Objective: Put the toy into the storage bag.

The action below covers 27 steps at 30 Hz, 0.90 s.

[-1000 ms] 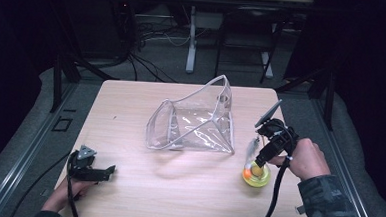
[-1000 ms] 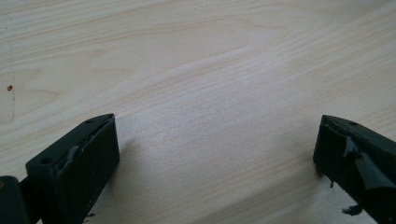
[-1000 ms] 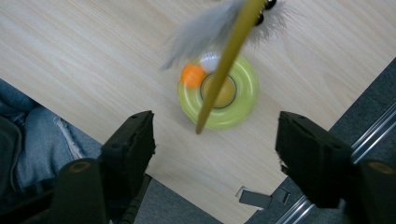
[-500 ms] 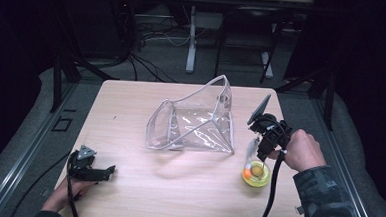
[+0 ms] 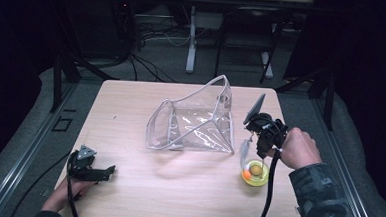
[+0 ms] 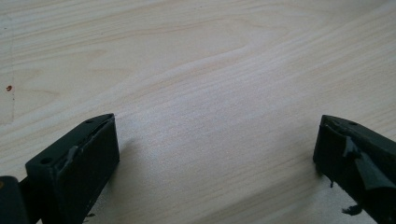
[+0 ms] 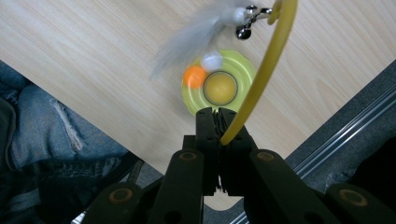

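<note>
Toy: cat toy (image 7: 218,87), yellow-green disc, orange and white balls, grey feather at 12 o'clock.
Right gripper (image 7: 217,114): had just clenched on its yellow wand (image 7: 266,70).
Left gripper (image 6: 215,154): released, jaws wide over the table (image 6: 196,70).

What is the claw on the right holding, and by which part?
The right claw is shut on the cat toy, pinching its curved yellow wand near the lower end; feather and bell dangle from the top.
</note>
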{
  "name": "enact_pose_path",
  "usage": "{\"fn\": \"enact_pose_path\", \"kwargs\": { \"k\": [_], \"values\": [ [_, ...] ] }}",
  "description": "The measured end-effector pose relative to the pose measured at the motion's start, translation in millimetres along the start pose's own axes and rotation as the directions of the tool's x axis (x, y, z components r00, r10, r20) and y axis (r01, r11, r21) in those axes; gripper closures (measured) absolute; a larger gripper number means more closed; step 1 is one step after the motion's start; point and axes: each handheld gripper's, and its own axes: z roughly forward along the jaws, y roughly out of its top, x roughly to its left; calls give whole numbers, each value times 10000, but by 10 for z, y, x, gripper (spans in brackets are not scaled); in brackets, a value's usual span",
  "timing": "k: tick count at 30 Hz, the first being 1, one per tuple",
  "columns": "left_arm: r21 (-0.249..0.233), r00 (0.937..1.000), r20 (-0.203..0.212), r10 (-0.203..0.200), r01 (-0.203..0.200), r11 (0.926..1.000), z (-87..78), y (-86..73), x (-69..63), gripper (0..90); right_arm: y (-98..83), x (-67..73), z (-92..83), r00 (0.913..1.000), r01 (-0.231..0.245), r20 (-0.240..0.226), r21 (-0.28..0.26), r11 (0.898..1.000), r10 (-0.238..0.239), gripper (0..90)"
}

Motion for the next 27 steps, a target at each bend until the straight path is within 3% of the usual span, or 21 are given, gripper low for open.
{"fn": "enact_pose_path", "kwargs": {
  "k": [19, 27],
  "values": [
    [3, 10000, 0, 5, -5, 10000, 0, 0, 0, 3, -19, -102, -66, 9995, -282, -180, -352, 9990, 276, 880],
    [5, 10000, -4, 13, -13, 10000, -1, 0, 1, 3, 19, -112, -151, 9999, -170, 6, -397, 9991, 171, 880]
  ]
}}
